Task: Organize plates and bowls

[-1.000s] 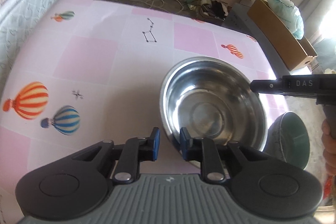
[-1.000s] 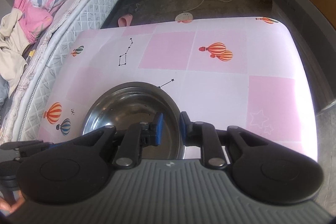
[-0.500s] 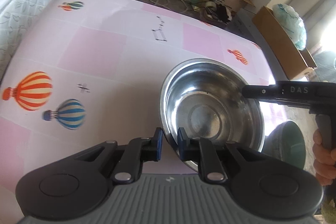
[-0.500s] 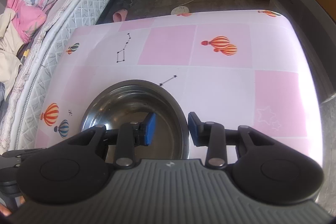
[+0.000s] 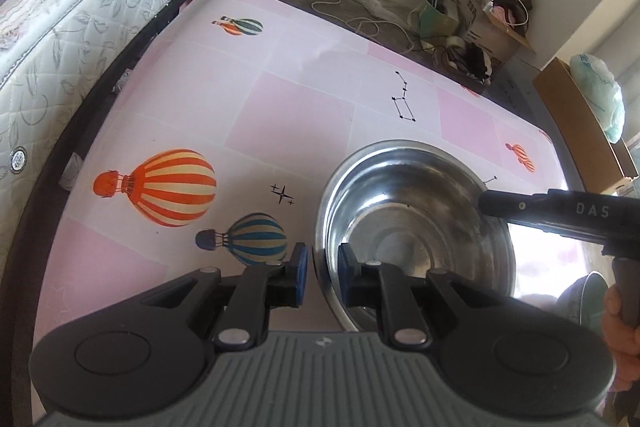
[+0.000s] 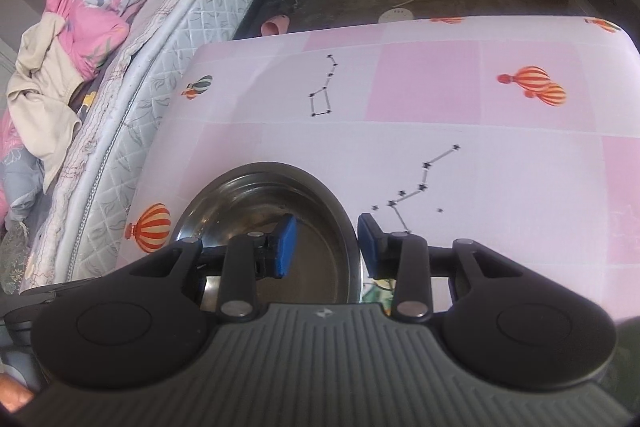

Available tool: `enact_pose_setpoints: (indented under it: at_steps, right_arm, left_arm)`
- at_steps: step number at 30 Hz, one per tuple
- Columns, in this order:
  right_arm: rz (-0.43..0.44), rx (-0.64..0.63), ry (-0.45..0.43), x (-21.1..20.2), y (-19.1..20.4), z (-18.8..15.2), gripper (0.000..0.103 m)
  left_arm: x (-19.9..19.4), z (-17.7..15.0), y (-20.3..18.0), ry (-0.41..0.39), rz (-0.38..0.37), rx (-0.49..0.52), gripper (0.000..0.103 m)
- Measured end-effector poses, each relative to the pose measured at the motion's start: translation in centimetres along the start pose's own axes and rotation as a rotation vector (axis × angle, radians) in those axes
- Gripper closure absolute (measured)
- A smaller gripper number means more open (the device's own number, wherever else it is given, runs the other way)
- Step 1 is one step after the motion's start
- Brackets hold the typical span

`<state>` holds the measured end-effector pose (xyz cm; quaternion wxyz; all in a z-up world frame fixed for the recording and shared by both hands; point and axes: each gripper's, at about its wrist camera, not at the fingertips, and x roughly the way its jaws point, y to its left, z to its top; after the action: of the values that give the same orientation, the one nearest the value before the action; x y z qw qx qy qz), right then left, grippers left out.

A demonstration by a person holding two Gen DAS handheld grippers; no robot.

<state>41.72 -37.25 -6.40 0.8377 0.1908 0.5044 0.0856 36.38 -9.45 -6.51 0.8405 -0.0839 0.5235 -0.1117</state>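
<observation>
both jaws astride bowl (image 5: pixel 416 211) rim

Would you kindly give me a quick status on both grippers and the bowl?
Left gripper shut on steel bowl rim. Right gripper open, straddling the opposite rim. Bowl on pink table. Nothing in the way.

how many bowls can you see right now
2: the steel bowl on the pink table, its rim between the left claw fingers, and a green bowl partly hidden below the table's right edge. Others may be out of view.
</observation>
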Motion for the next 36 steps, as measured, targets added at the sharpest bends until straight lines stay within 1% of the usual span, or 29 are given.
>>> enact_pose_setpoints:
  at_steps: [3,5,8,9,11,13,15,17,19,23,26,28,30,32,33,35,36]
  right_arm:
    - [-0.009,-0.008,-0.008,-0.1,0.4,0.0,0.070]
    - [-0.021,-0.006,-0.025,-0.7,0.1,0.0,0.070]
    - [-0.002,0.014,-0.076,-2.7,-0.8,0.0,0.070]
    - [0.010,0.022,-0.091,-3.6,-1.2,0.0,0.070]
    - [0.033,0.025,-0.122,-5.9,-2.0,-0.3,0.070]
    - [0.057,0.032,-0.155,-8.6,-3.2,-1.1,0.070]
    - [0.087,0.052,-0.191,-11.5,-4.8,-2.2,0.070]
    - [0.098,0.084,-0.229,-14.3,-6.9,-3.7,0.070]
    - [0.096,0.118,-0.260,-16.7,-9.2,-5.4,0.070]
    - [0.039,0.169,-0.287,-19.4,-13.5,-8.8,0.070]
    - [0.018,0.214,-0.281,-19.9,-16.2,-10.6,0.070]
    - [0.005,0.248,-0.263,-19.2,-17.6,-11.8,0.070]
    - [0.012,0.288,-0.245,-18.4,-18.9,-12.5,0.071]
    - [0.011,0.308,-0.232,-17.3,-19.5,-13.1,0.071]
    - [0.011,0.312,-0.226,-17.0,-19.8,-13.2,0.073]
    - [0.020,0.319,-0.215,-15.7,-19.3,-13.3,0.075]
    - [0.017,0.319,-0.212,-15.3,-19.2,-13.3,0.077]
  left_arm:
    - [-0.8,-0.3,-0.8,-0.043,0.015,0.034,0.080]
    - [-1.7,-0.5,-1.5,-0.079,0.023,0.069,0.067]
    - [-3.6,-1.0,-3.0,-0.137,0.017,0.137,0.059]
    - [-4.3,-1.2,-3.7,-0.155,0.013,0.166,0.057]
    - [-5.6,-1.8,-5.1,-0.187,-0.003,0.226,0.048]
    - [-6.4,-2.2,-6.7,-0.204,-0.028,0.276,0.045]
    - [-6.8,-2.7,-8.5,-0.196,-0.061,0.325,0.042]
    - [-6.6,-3.3,-10.6,-0.169,-0.092,0.380,0.040]
    - [-6.0,-4.0,-12.7,-0.131,-0.125,0.419,0.039]
    - [-4.2,-5.2,-16.4,-0.059,-0.189,0.455,0.039]
    - [-2.7,-6.2,-18.8,-0.032,-0.202,0.484,0.040]
    - [-1.6,-6.8,-19.9,-0.011,-0.197,0.487,0.042]
    - [-0.6,-7.0,-20.9,0.015,-0.200,0.480,0.045]
    - [0.3,-7.1,-21.4,0.039,-0.197,0.469,0.055]
    - [0.7,-7.2,-21.7,0.050,-0.196,0.468,0.057]
    - [1.2,-7.4,-22.3,0.061,-0.191,0.469,0.068]
    - [1.3,-7.5,-22.5,0.067,-0.191,0.475,0.070]
